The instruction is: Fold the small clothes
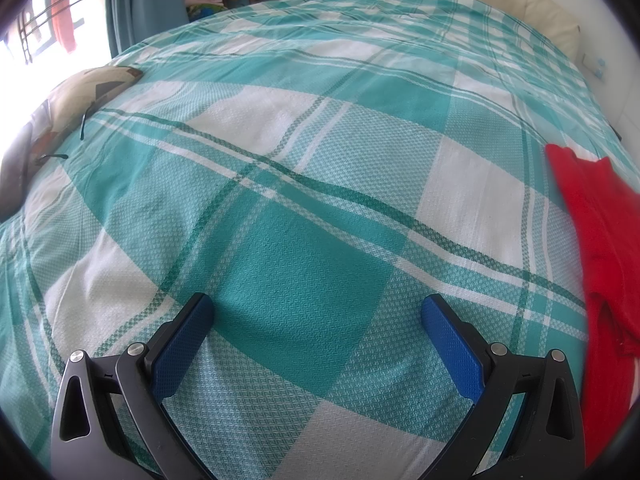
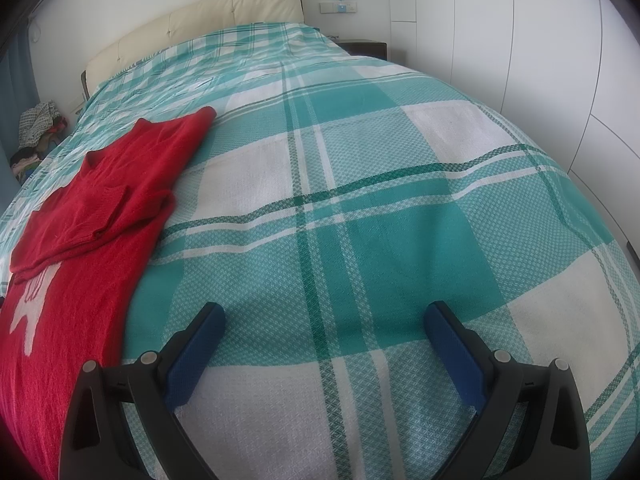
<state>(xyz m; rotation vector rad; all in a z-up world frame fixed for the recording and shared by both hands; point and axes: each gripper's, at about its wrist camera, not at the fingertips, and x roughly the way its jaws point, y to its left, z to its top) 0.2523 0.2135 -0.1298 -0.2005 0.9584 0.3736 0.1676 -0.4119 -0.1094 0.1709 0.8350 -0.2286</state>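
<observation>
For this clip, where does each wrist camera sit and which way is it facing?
Left wrist: on the left gripper, low over the plaid bedspread, facing the window side; open blue fingers show.
Right wrist: on the right gripper, facing the headboard and wardrobe; open fingers show.
Shared: bedspread, headboard and red sweater, lying between them.

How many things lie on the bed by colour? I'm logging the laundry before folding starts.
Red: 1, the sweater, one sleeve folded across it.
Beige and brown: 1, the cushion at the bed's edge.
Total: 2, on the teal plaid bedspread.
</observation>
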